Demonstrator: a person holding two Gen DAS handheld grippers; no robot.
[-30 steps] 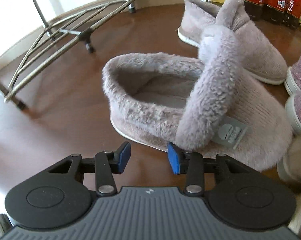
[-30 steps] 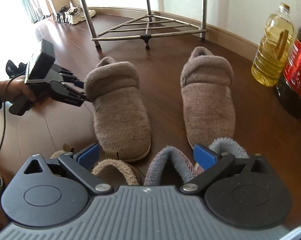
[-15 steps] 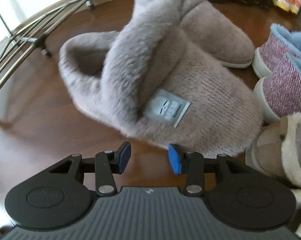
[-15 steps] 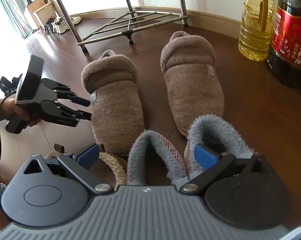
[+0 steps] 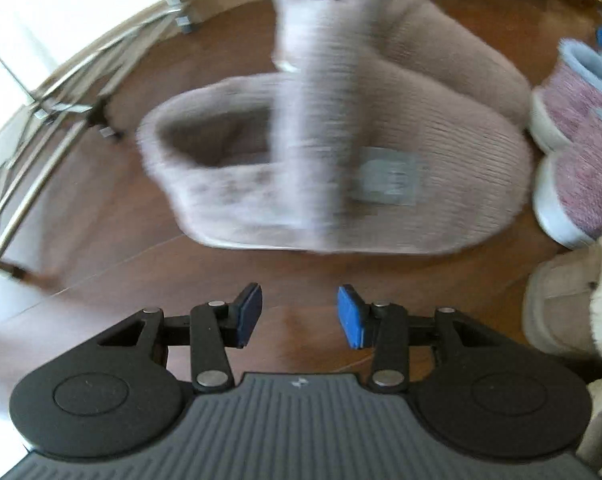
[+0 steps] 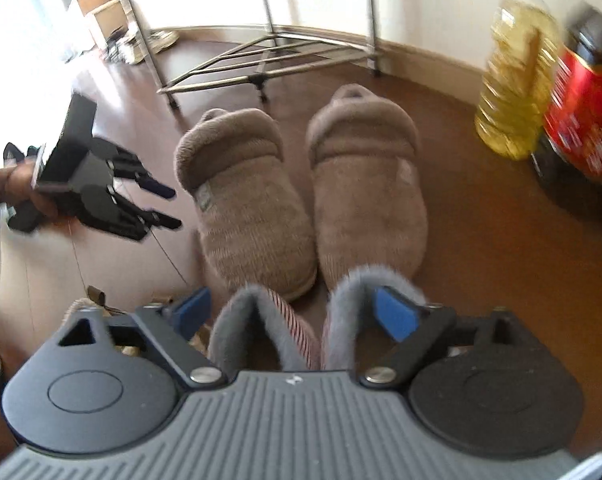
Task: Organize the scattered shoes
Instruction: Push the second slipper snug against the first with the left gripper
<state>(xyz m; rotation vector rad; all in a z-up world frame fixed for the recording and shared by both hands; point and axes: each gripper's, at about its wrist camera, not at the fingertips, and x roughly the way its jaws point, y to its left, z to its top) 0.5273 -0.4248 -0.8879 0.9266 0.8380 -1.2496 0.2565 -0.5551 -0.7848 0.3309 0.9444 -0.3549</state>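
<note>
Two taupe fuzzy slippers stand side by side on the brown floor, the left one (image 6: pixel 249 204) and the right one (image 6: pixel 367 188). In the left wrist view the near slipper (image 5: pixel 341 172) lies just beyond my open, empty left gripper (image 5: pixel 299 316), apart from it. My left gripper also shows in the right wrist view (image 6: pixel 157 208), left of the slippers. My right gripper (image 6: pixel 297 312) is open, its fingers either side of two pink-striped slippers with grey fur cuffs (image 6: pixel 261 328). These also show in the left wrist view (image 5: pixel 581 152).
A metal rack base (image 6: pixel 269 60) stands by the wall behind the slippers. Oil bottles (image 6: pixel 517 88) stand at the right. A beige fur-lined boot (image 5: pixel 569 312) lies at the right in the left wrist view.
My left gripper has backed away from the near taupe slipper, which now sits closer beside its pair. My right gripper has moved forward over the pink slippers.
</note>
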